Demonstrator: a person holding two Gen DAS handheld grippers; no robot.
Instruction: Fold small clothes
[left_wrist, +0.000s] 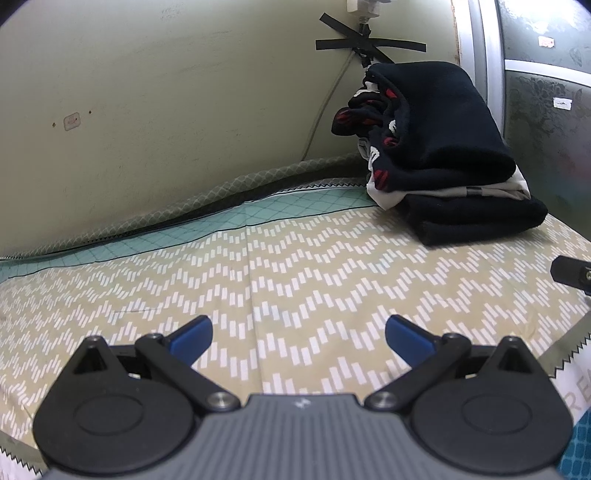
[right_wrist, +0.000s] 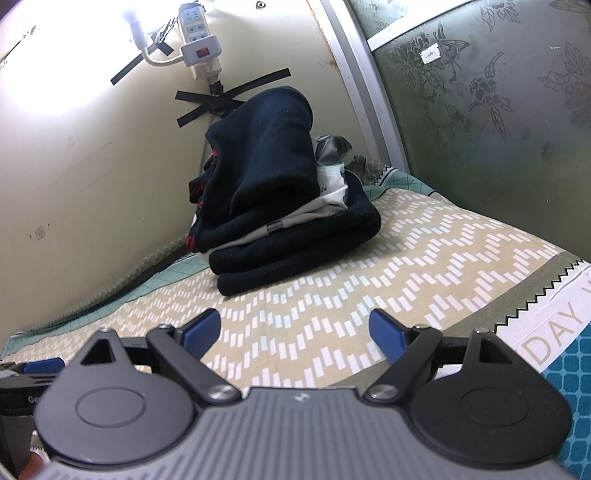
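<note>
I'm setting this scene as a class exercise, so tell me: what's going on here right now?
A person holds two grippers over a bed with a zigzag-patterned sheet. The left gripper and the right gripper are both open and hold nothing. A pile of clothes, mostly dark with a white piece between, sits folded by the wall in the far corner. No garment lies between the grippers, so no folding is under way at this moment.

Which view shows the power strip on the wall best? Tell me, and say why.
The right wrist view: the white power strip shows whole, with its sockets and red switch, above the clothes pile. The left wrist view catches only its bottom end at the top edge.
</note>
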